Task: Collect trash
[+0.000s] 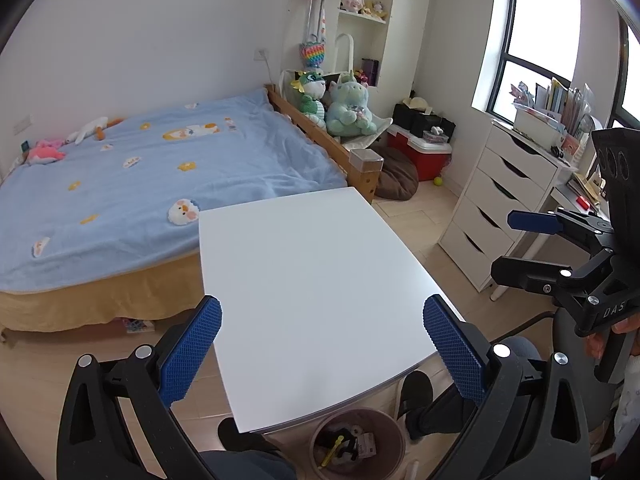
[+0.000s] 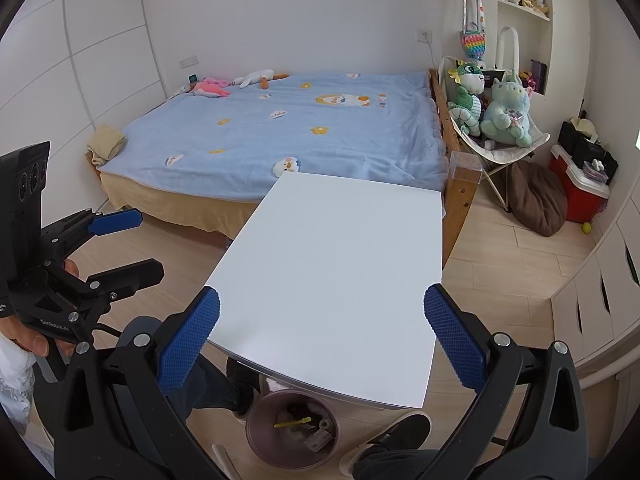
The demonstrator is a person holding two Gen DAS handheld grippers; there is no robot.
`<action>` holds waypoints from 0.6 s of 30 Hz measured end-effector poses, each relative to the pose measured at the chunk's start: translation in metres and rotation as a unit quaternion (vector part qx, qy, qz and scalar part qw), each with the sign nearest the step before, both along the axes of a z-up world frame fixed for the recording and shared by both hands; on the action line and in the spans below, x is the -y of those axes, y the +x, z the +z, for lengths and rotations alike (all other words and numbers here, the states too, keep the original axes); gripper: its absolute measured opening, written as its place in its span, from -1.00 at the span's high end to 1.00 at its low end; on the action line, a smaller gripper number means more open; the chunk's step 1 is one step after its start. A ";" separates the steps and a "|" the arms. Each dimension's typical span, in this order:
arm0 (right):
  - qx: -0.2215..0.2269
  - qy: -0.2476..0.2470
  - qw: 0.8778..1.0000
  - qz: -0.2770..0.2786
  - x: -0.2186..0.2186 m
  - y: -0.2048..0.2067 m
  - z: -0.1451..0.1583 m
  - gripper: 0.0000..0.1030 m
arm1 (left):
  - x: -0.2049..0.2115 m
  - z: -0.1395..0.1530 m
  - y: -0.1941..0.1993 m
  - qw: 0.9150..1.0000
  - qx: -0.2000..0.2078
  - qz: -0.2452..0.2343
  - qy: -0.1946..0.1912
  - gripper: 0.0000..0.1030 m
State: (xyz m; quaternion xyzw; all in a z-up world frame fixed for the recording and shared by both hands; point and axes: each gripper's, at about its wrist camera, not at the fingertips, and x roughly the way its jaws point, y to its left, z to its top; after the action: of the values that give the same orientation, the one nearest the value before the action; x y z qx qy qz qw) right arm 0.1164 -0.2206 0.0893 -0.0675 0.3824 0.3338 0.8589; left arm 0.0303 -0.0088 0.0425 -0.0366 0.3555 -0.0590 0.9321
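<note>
Both grippers hang over the white table (image 1: 312, 280), and each claw is spread wide with nothing between its blue pads. The left gripper (image 1: 322, 340) fills the bottom of its own view, and the right gripper (image 2: 322, 336) does the same in its view. The trash bin (image 2: 292, 432) sits on the floor under the table's near edge, bottom centre of the frame, between the person's dark shoes. A yellow stick (image 2: 292, 423) lies in it; the rest looks like scraps, hard to tell. The bed (image 1: 160, 168) fills the upper left.
</note>
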 end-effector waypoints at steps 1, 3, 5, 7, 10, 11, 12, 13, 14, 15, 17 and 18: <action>0.000 0.000 1.000 0.000 0.000 0.000 0.000 -0.94 | 0.000 0.000 0.000 1.000 0.000 0.000 0.000 -0.88; 0.000 0.000 1.000 0.000 0.000 0.000 0.000 -0.94 | 0.000 0.000 0.000 1.000 -0.001 0.000 0.000 -0.88; -0.001 0.000 1.000 0.000 0.000 0.000 0.000 -0.94 | 0.000 0.000 0.000 1.000 -0.001 0.000 0.000 -0.88; -0.001 -0.001 1.000 0.000 0.000 0.000 0.000 -0.94 | 0.000 0.000 0.000 1.000 0.000 0.000 0.001 -0.88; -0.001 -0.001 1.000 0.001 0.000 0.001 0.000 -0.94 | 0.000 0.000 0.000 1.000 0.000 0.000 0.000 -0.88; -0.001 -0.001 1.000 0.000 0.000 0.001 0.001 -0.94 | 0.000 0.000 0.000 1.000 0.000 0.000 0.000 -0.88; -0.002 -0.001 1.000 0.001 0.000 0.001 0.001 -0.94 | 0.000 -0.001 0.000 1.000 -0.001 0.000 0.000 -0.88; -0.002 -0.001 1.000 0.001 0.000 0.001 0.001 -0.94 | 0.000 -0.001 -0.001 1.000 -0.001 -0.001 0.000 -0.88; -0.001 -0.001 1.000 0.001 0.000 0.001 0.001 -0.94 | 0.000 -0.001 -0.001 1.000 -0.001 -0.001 0.000 -0.88; -0.001 -0.001 1.000 0.001 0.000 0.001 0.001 -0.94 | 0.000 -0.001 -0.001 1.000 -0.002 -0.001 0.000 -0.88; -0.001 -0.001 1.000 0.001 0.000 0.001 0.001 -0.94 | 0.001 -0.002 -0.002 1.000 -0.002 -0.002 0.000 -0.88; -0.001 -0.001 1.000 0.001 0.000 0.001 0.001 -0.94 | 0.000 -0.002 -0.002 1.000 -0.002 -0.003 0.000 -0.88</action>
State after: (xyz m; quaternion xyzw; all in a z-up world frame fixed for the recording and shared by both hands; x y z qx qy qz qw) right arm 0.1170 -0.2204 0.0898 -0.0681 0.3837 0.3342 0.8582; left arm 0.0284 -0.0093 0.0402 -0.0360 0.3579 -0.0612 0.9311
